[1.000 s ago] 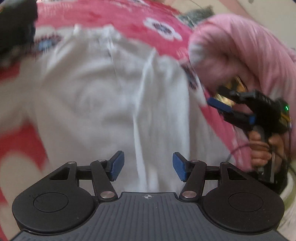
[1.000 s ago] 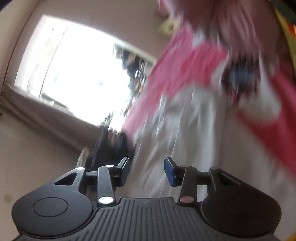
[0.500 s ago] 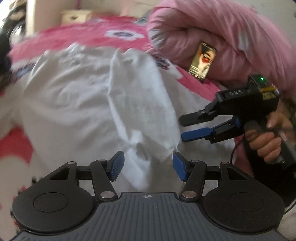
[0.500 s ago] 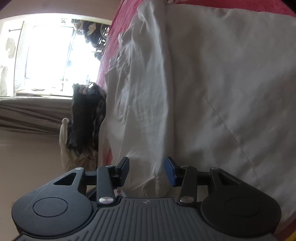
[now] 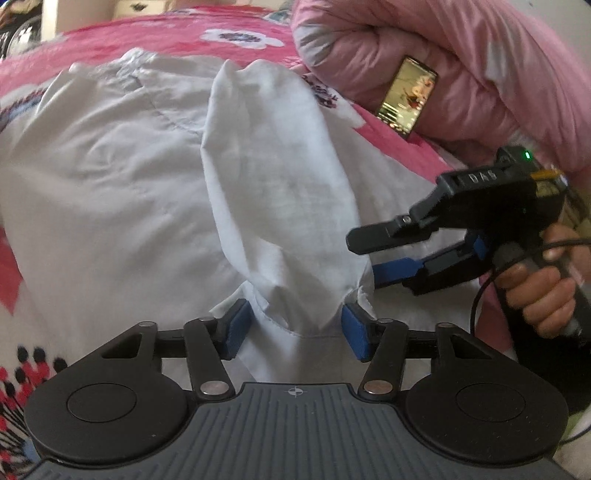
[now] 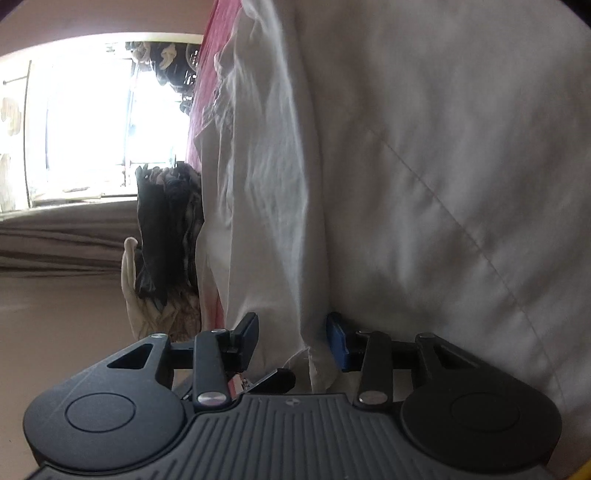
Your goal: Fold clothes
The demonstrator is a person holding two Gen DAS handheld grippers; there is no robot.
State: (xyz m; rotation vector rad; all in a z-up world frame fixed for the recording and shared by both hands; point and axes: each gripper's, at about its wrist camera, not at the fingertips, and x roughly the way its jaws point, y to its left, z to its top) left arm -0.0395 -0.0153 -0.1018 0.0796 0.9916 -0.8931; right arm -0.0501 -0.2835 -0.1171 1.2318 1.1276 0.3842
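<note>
A white shirt (image 5: 110, 177) lies spread on a pink flowered bedspread (image 5: 166, 33), one sleeve (image 5: 273, 177) folded down across its body. The sleeve's cuff end sits bunched between the blue pads of my left gripper (image 5: 297, 330), whose jaws are closing, the pads at the cuff's two sides. Just right of the cuff, a hand (image 5: 539, 291) holds my right gripper (image 5: 364, 256), rolled on its side. In the right wrist view a fold of the white shirt (image 6: 273, 184) runs between the right gripper (image 6: 293, 338) pads, whose jaws are closing with a gap beside the cloth.
A rolled pink quilt (image 5: 461, 55) lies at the back right with a lit phone (image 5: 408, 96) propped against it. In the right wrist view a dark heap of clothes (image 6: 162, 229) sits at the bed's edge before a bright window (image 6: 85, 118).
Both grippers have come down onto the shirt. The left gripper's pads have narrowed around the sleeve's cuff, and the right gripper has moved in to the cuff's right edge.
</note>
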